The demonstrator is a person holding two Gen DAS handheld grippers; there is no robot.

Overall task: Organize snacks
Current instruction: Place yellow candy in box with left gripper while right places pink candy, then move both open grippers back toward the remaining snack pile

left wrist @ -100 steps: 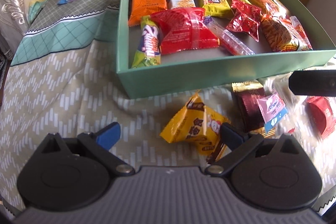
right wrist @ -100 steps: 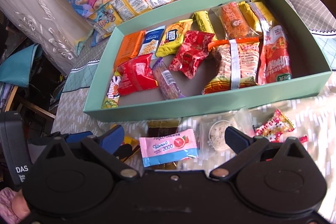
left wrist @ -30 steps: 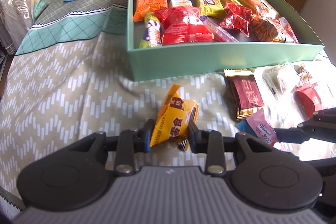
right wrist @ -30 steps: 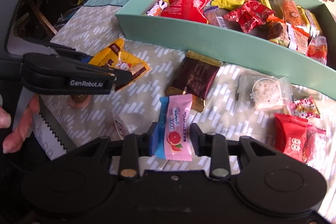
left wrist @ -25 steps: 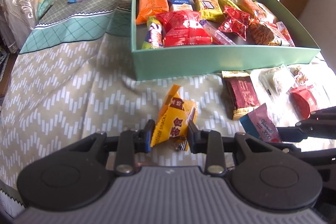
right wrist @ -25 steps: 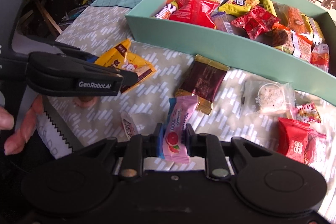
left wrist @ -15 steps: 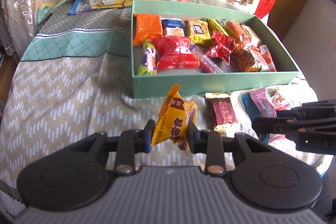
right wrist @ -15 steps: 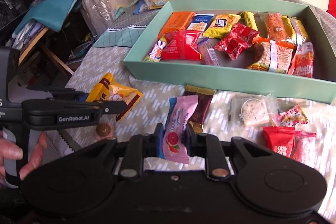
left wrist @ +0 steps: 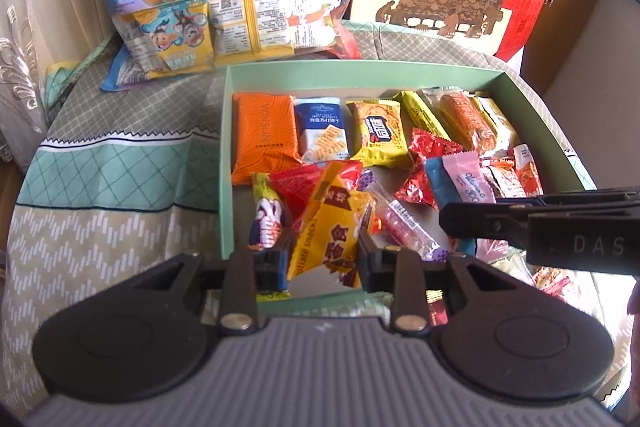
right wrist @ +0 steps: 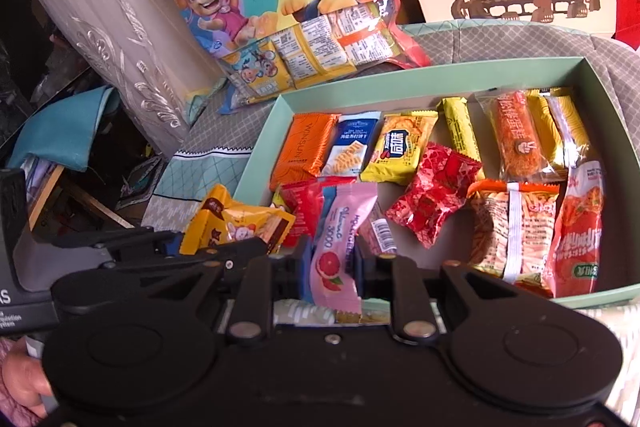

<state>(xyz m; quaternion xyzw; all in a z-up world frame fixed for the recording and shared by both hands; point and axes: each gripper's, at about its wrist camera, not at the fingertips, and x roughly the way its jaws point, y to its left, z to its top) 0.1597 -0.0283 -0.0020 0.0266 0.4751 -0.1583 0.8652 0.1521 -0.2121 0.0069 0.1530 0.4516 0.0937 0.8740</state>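
left gripper (left wrist: 322, 253) jaws clamped on yellow snack pouch (left wrist: 328, 223), right gripper (right wrist: 327, 269) jaws clamped on pink sachet (right wrist: 340, 239); both held over green box (left wrist: 224, 163) near edge, 6 o'clock. risk: grippers crowded together, collision; packets dropped onto heaped snacks, slid over rim.

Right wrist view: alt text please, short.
The right claw grips a pink grapefruit candy packet above the near edge of a green box full of snacks. At left, the left claw holds a yellow packet.
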